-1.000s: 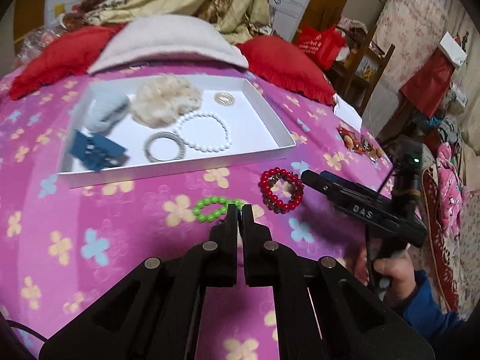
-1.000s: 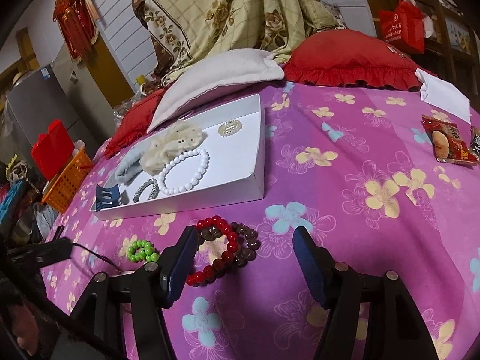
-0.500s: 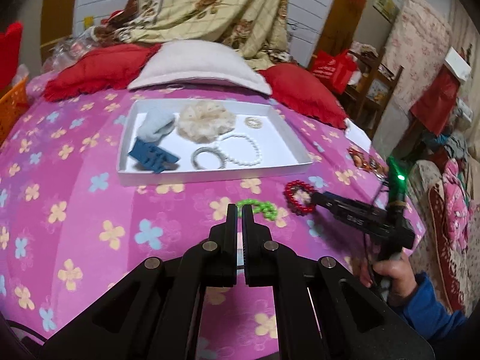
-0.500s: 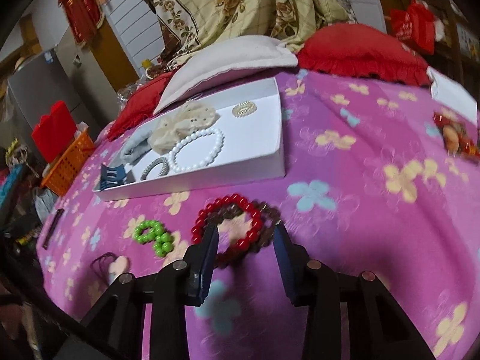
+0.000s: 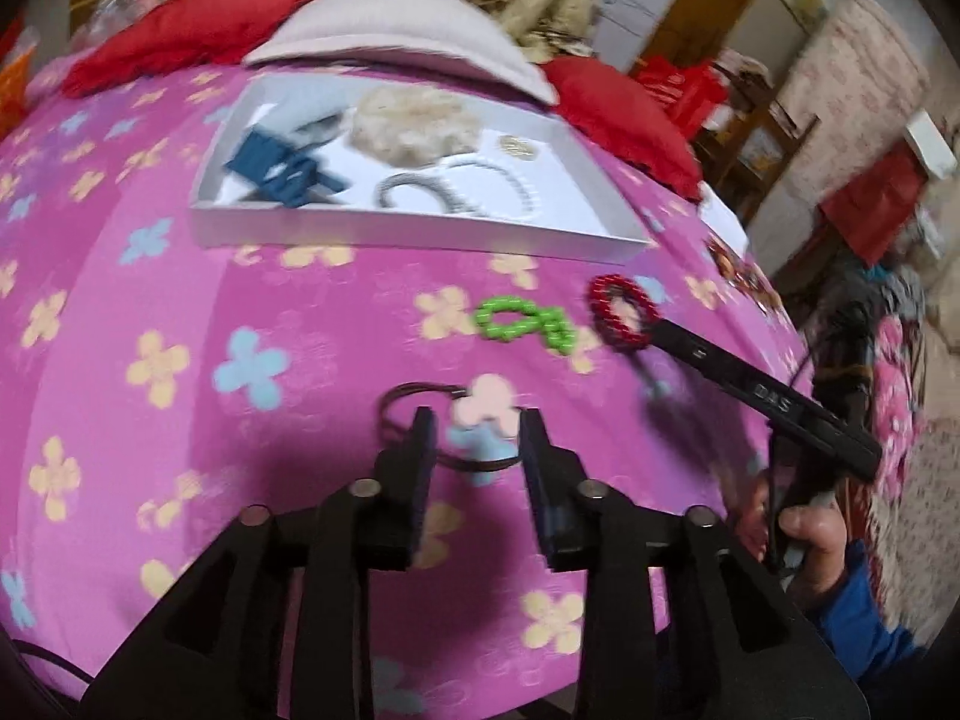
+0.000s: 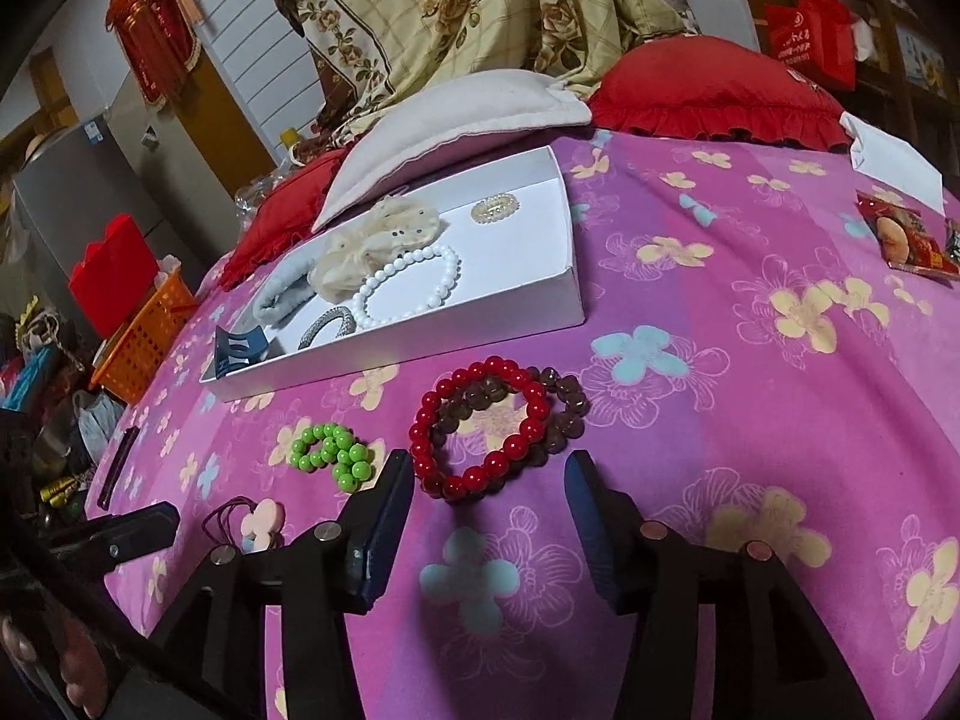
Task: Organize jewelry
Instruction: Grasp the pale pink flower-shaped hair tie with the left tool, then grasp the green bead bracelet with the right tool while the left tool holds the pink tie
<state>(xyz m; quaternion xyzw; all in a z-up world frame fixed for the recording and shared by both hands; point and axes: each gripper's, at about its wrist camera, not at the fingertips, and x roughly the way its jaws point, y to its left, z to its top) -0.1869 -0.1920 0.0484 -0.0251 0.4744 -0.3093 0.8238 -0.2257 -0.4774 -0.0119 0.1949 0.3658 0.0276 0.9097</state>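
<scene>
Left wrist view, item one: left gripper (image 5: pixel 474 438), jaws parted and holding nothing, set low over the pink flowered bedspread (image 5: pixel 180 420). A dark hair tie with pink flower charm (image 5: pixel 480 414) lay between its fingers, probably the piece lined up for pickup.

Item two: right gripper (image 6: pixel 489 498), jaws spread wide and empty, poised just short of the red bead bracelet (image 6: pixel 480 426). That bracelet lay overlapping a brown bead bracelet (image 6: pixel 558 408); the wide opening seemingly suited taking one edge of the pair.

Item three: green bead bracelet (image 6: pixel 330 450), twisted into a figure eight, loose on the bedspread between the hair tie and the red beads, near both.

Item four: white tray (image 6: pixel 564 240), farther up the bed before a pale pillow (image 6: pixel 468 114). Contents, presumably already sorted: white pearl bracelet (image 6: pixel 408 285), silver bangle (image 6: pixel 327 324), cream scrunchie (image 6: pixel 372 234), small pearl ring-shaped piece (image 6: pixel 495 207), blue hair clip (image 6: pixel 240 348), grey-blue fabric piece (image 6: pixel 279 297).

Remaining loose: four pieces, all outside the tray.

Item five: snack packets (image 6: pixel 906 237), at the bedspread's right edge, apart from the jewelry.
</scene>
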